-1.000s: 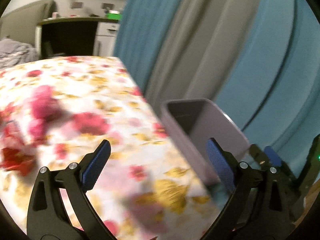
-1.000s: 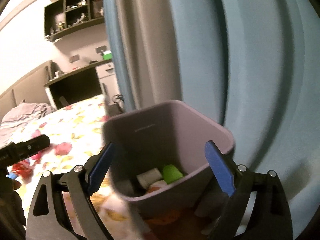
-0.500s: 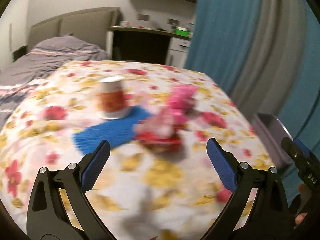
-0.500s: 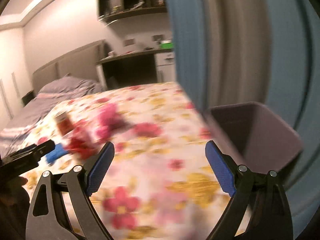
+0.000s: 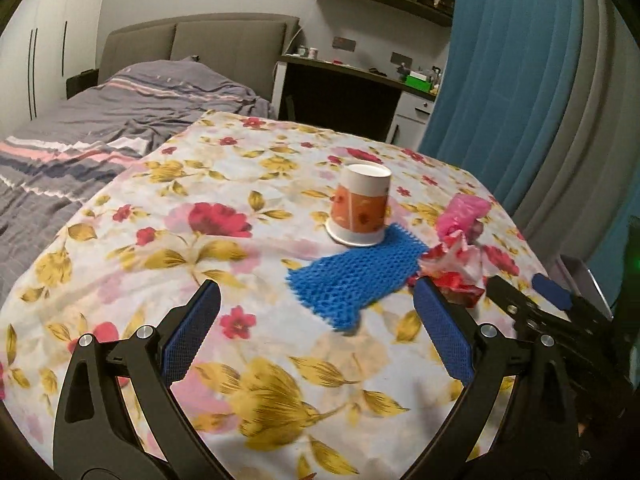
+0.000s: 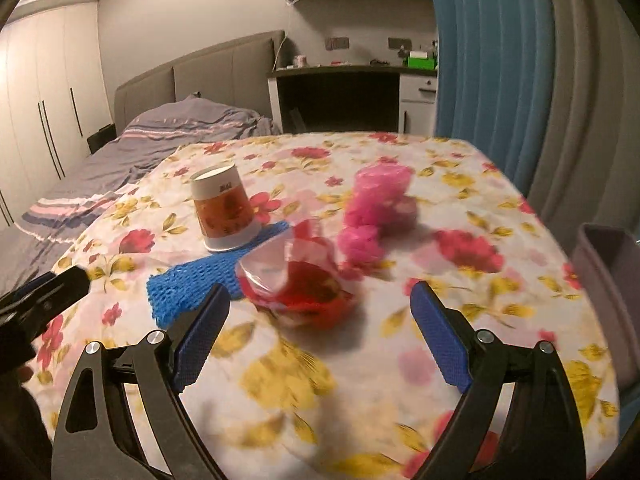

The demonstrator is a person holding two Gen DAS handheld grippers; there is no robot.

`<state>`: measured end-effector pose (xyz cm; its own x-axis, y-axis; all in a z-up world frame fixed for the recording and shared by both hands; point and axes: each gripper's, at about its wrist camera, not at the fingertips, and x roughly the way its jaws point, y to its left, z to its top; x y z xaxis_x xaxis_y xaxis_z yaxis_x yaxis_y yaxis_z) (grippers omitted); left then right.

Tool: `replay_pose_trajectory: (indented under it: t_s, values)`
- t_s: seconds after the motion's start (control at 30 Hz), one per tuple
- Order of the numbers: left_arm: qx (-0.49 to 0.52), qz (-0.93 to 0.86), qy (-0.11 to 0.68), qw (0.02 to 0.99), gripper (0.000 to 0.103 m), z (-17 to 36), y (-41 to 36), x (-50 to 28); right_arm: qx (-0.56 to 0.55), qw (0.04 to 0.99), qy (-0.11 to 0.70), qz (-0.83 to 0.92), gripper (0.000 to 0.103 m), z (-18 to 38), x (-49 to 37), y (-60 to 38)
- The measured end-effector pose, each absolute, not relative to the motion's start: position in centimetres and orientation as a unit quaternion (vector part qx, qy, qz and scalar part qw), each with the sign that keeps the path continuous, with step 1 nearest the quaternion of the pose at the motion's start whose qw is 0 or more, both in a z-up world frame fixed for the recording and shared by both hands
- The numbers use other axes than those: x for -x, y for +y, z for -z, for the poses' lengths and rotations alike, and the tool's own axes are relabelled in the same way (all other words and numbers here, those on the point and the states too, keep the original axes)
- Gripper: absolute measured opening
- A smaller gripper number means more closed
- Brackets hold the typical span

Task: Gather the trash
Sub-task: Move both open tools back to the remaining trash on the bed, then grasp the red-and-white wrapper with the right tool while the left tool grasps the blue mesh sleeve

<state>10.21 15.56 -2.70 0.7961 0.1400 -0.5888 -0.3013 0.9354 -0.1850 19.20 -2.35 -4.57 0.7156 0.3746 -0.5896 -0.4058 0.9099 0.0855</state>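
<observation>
Both our grippers, left (image 5: 316, 332) & right (image 6: 320, 328), hover w/ jaws spread wide, nothing held. Red-white crumpled wrapper (image 6: 298, 280) lies on the floral tablecloth (image 6: 460, 200), partly over the blue mesh mat (image 6: 188, 284). Prob. very light, crinkly, springy; we'd pinch its bunched middle.

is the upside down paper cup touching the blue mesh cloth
Touching. In the left wrist view the paper cup stands with its rim partly on the blue mesh cloth's far corner.
</observation>
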Motion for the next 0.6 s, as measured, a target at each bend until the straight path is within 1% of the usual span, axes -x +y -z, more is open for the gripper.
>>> replay_pose_trajectory:
  t_s: [0.07, 0.13, 0.23, 0.3, 0.33, 0.37, 0.43, 0.5, 0.53, 0.6]
  values:
    - [0.135, -0.117, 0.298, 0.938, 0.095, 2.8, 15.8, -10.3, 0.022, 0.922, 0.322, -0.213, 0.082, 5.2, -19.9, -1.7]
    - [0.133, -0.117, 0.300, 0.937, 0.095, 3.0, 16.0, -10.7, 0.021, 0.919, 0.331, -0.216, 0.079, 5.7, -20.5, -1.1]
    - [0.132, -0.113, 0.300, 0.938, 0.095, 3.0, 16.1, -11.3, 0.019, 0.915, 0.338, -0.219, 0.072, 6.2, -21.0, -0.7]
    - [0.132, -0.107, 0.298, 0.939, 0.095, 3.1, 16.0, -11.8, 0.016, 0.911, 0.346, -0.226, 0.063, 6.5, -21.4, -0.5]
    - [0.131, -0.104, 0.298, 0.940, 0.095, 3.2, 15.9, -12.2, 0.014, 0.908, 0.350, -0.228, 0.060, 6.7, -21.5, -0.3]
    - [0.130, -0.103, 0.299, 0.940, 0.095, 3.3, 15.8, -12.4, 0.012, 0.905, 0.356, -0.233, 0.054, 6.9, -21.7, -0.3]
    - [0.129, -0.098, 0.303, 0.939, 0.095, 3.6, 15.6, -12.9, 0.007, 0.901, 0.362, -0.238, 0.051, 7.1, -21.8, -0.3]
    - [0.124, -0.094, 0.308, 0.938, 0.095, 4.0, 15.4, -13.5, 0.004, 0.900, 0.362, -0.242, 0.030, 7.1, -21.7, -0.4]
    - [0.122, -0.092, 0.311, 0.938, 0.095, 4.2, 15.4, -13.8, 0.005, 0.899, 0.365, -0.243, 0.030, 7.1, -21.8, -0.4]
    - [0.126, -0.085, 0.320, 0.935, 0.095, 4.7, 15.5, -14.6, 0.000, 0.898, 0.366, -0.245, 0.027, 7.3, -21.8, -0.7]
